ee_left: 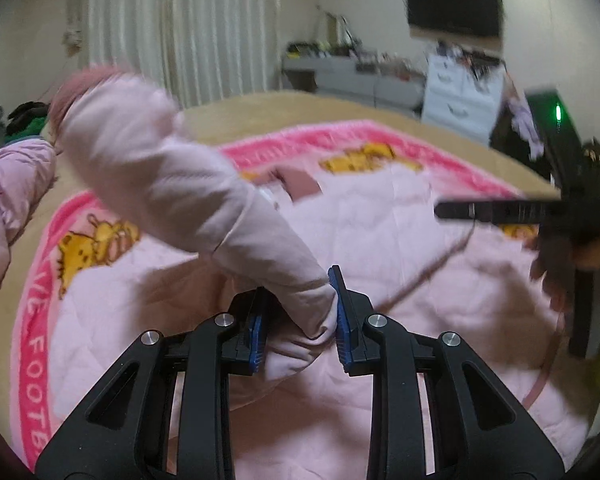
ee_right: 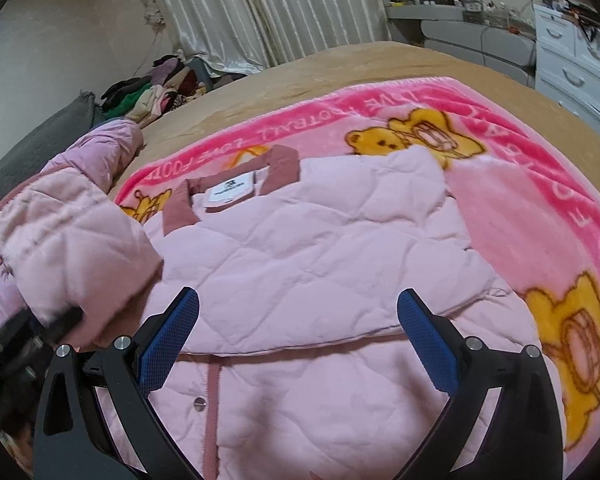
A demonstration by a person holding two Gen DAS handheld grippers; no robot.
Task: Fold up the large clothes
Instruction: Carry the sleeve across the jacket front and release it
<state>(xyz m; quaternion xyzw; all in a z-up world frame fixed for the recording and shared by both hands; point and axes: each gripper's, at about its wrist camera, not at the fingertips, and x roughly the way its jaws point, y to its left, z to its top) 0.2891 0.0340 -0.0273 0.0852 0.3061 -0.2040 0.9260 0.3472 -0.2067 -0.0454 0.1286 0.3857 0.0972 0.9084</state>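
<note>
- We are mid-fold on the pink quilted jacket [ee_right: 320, 240], which lies spread on the pink bear blanket [ee_right: 540, 200] over the bed [ee_right: 340, 64].
- Our left gripper [ee_left: 298, 316] is clamped on the sleeve [ee_left: 188, 184], lifted; next, we judge, it goes across the body.
- Our right gripper [ee_right: 298, 344] hovers with fingers apart, holding nothing.

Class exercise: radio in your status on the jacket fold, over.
Left gripper shut on sleeve, lifted. Right gripper open above pink jacket on blanket. Nothing in the way.
</note>
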